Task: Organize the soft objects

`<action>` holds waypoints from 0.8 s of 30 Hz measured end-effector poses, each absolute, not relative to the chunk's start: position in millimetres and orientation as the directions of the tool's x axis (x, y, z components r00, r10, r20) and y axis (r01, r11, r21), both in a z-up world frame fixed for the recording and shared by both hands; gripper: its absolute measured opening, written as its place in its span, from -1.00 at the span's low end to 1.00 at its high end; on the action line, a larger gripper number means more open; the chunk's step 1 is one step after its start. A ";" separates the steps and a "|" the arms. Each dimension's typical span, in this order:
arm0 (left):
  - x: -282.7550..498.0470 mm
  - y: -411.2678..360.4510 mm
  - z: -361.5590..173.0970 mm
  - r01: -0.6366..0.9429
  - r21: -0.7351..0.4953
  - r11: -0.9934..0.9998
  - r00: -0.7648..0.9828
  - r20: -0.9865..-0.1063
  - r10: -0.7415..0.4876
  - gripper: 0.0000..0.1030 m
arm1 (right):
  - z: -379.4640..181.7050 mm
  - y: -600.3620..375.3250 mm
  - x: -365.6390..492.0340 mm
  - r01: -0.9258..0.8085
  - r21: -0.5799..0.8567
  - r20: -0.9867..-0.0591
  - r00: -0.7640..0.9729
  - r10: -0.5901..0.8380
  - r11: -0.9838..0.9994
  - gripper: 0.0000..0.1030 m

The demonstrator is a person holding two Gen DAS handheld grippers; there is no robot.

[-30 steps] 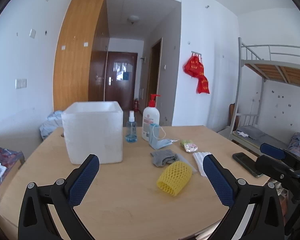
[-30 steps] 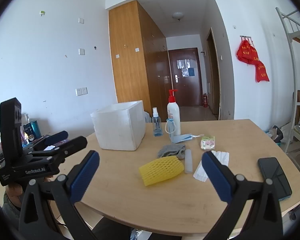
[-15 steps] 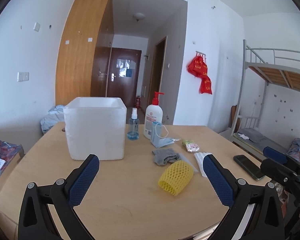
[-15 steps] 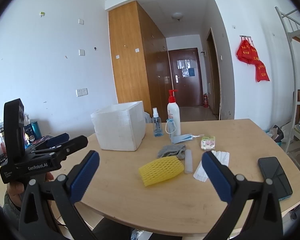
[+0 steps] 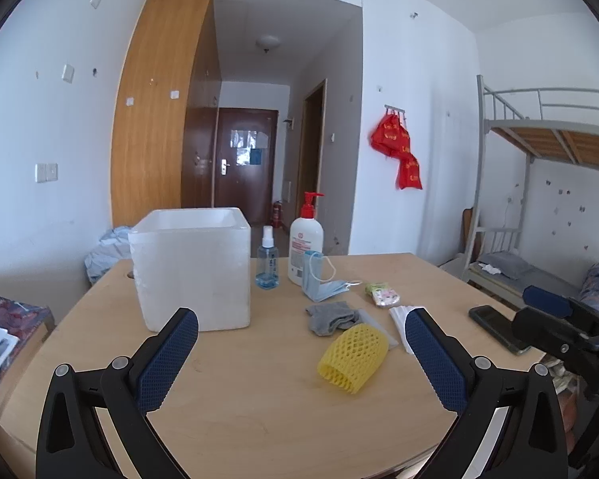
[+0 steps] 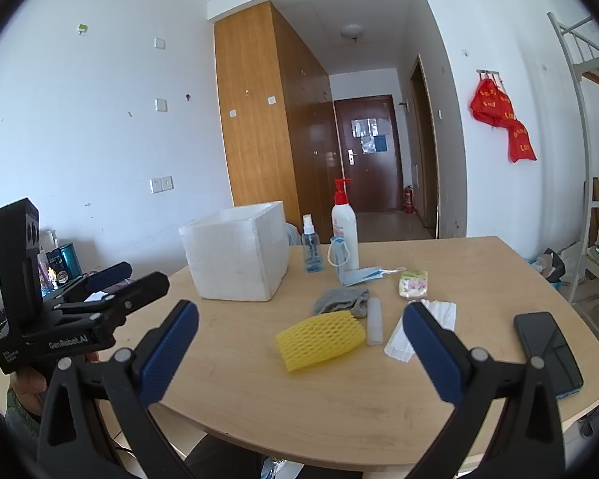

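Note:
A yellow foam net (image 5: 353,357) (image 6: 321,341) lies on the wooden table (image 5: 259,399). Behind it lie a grey sock (image 5: 331,317) (image 6: 341,301), a blue face mask (image 5: 323,285) (image 6: 359,273), a small tissue pack (image 5: 381,293) (image 6: 413,283) and white folded tissues (image 5: 401,317) (image 6: 443,313). A white foam box (image 5: 191,271) (image 6: 237,257) stands open-topped at the left. My left gripper (image 5: 299,359) is open and empty above the near table edge. My right gripper (image 6: 299,355) is open and empty, also short of the objects.
A small spray bottle (image 5: 267,265) and a pump bottle (image 5: 305,239) stand behind the mask. A black phone (image 5: 495,327) (image 6: 547,353) lies at the table's right edge. A clear tube (image 6: 373,321) lies beside the net. A bunk bed (image 5: 539,199) stands to the right.
The left gripper's view has risen and tilted slightly, so the table objects sit a little lower. The right gripper has barely moved. Both stay open.

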State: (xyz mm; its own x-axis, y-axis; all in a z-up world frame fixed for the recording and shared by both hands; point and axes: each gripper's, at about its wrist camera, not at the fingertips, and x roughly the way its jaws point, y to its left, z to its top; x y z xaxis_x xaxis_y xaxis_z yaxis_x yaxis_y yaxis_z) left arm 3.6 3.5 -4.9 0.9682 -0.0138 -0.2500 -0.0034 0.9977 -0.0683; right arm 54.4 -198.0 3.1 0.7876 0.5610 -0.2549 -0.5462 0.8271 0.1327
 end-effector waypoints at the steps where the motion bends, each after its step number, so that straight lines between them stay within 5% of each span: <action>1: 3.3 3.1 -4.5 -0.005 -0.065 0.998 0.969 -0.248 -0.011 1.00 | 3.0 -198.4 54.4 -0.547 0.132 -0.254 0.787 0.562 0.826 1.00; 24: 0.8 3.0 0.9 0.001 -0.062 0.998 0.967 -0.256 -0.017 1.00 | 2.0 -198.3 54.0 -0.542 0.130 -0.253 0.791 0.556 0.830 1.00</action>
